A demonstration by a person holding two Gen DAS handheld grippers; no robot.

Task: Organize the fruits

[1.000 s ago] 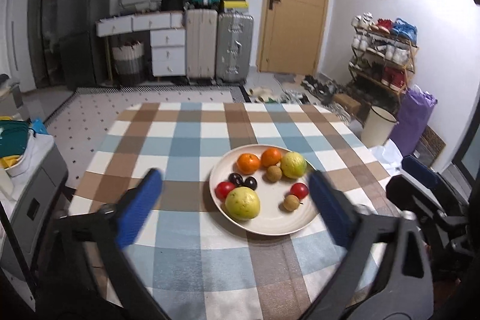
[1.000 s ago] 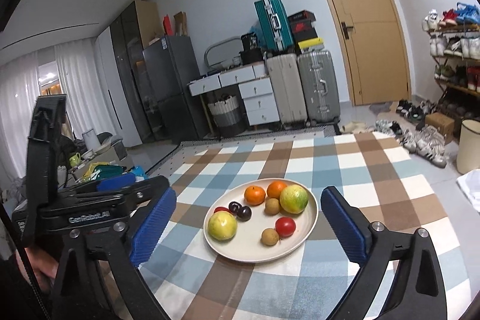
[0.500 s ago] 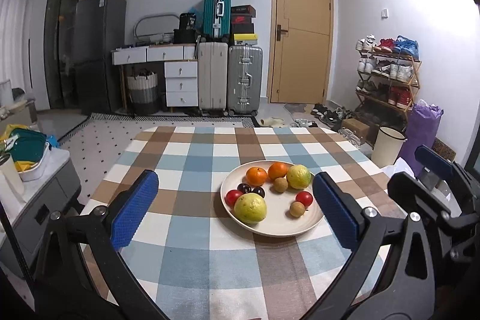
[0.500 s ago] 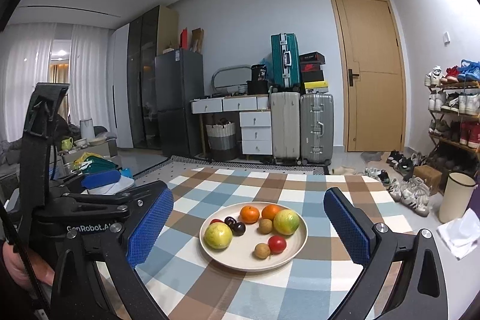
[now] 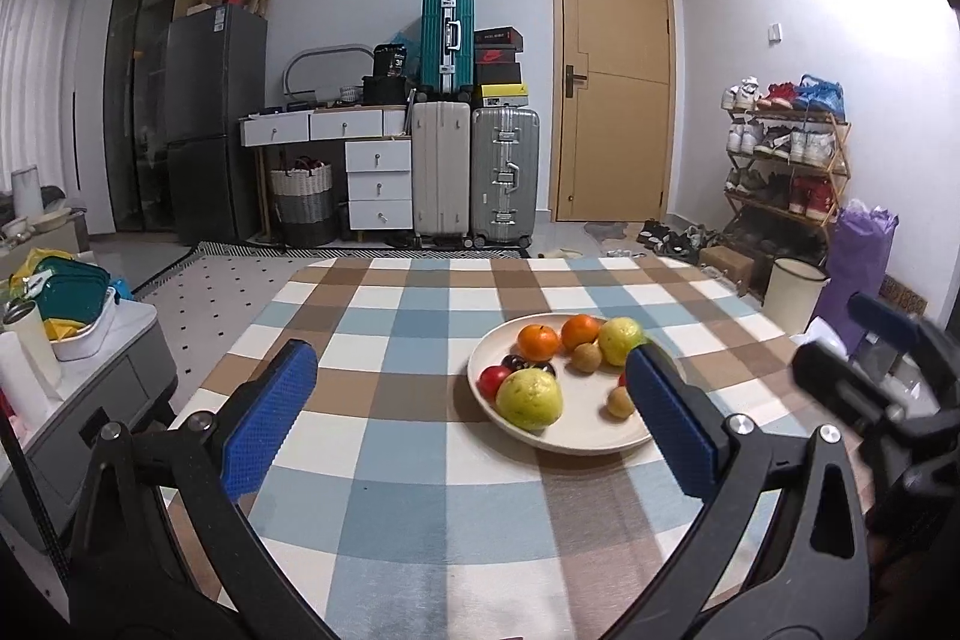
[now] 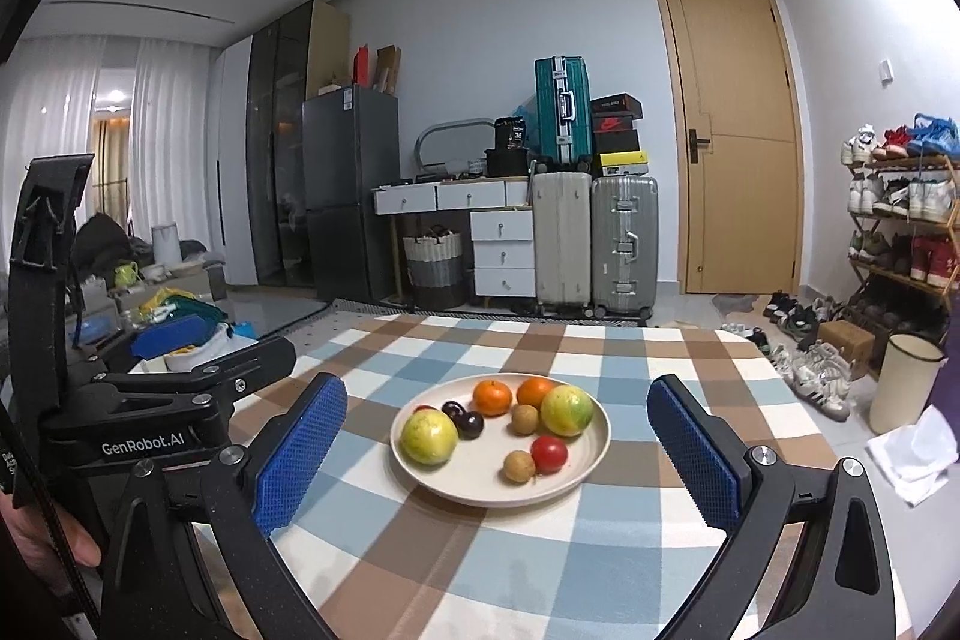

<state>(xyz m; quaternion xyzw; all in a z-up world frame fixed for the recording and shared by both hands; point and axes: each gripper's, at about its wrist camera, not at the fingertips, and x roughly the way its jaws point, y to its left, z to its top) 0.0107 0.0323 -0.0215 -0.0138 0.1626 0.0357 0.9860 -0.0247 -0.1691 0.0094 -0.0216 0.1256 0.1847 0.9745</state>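
Note:
A cream plate point(image 6: 576, 466) point(image 5: 591, 439) sits on the checked tablecloth point(image 6: 540, 550). It holds two oranges point(image 6: 492, 397), two yellow-green guavas point(image 6: 429, 436) point(image 6: 566, 410), red tomatoes point(image 6: 548, 453), dark plums point(image 6: 462, 418) and small brown fruits point(image 6: 519, 466). My right gripper point(image 6: 495, 460) is open and empty, its blue pads either side of the plate, short of it. My left gripper point(image 5: 468, 430) is open and empty; the plate lies by its right pad point(image 5: 672, 430). The left gripper's body also shows in the right wrist view point(image 6: 144, 400).
The table's far edge point(image 5: 498, 259) faces suitcases point(image 5: 474, 178), a drawer desk point(image 5: 336, 130) and a door point(image 5: 612, 70). A shoe rack point(image 5: 786, 154) and a bin point(image 5: 795, 295) stand to the right. A grey side unit with containers point(image 5: 72, 340) stands to the left.
Both cameras have tilted up and pulled back, so more of the room shows. In the left view the plate has shifted toward the right pad. Both grippers stay open.

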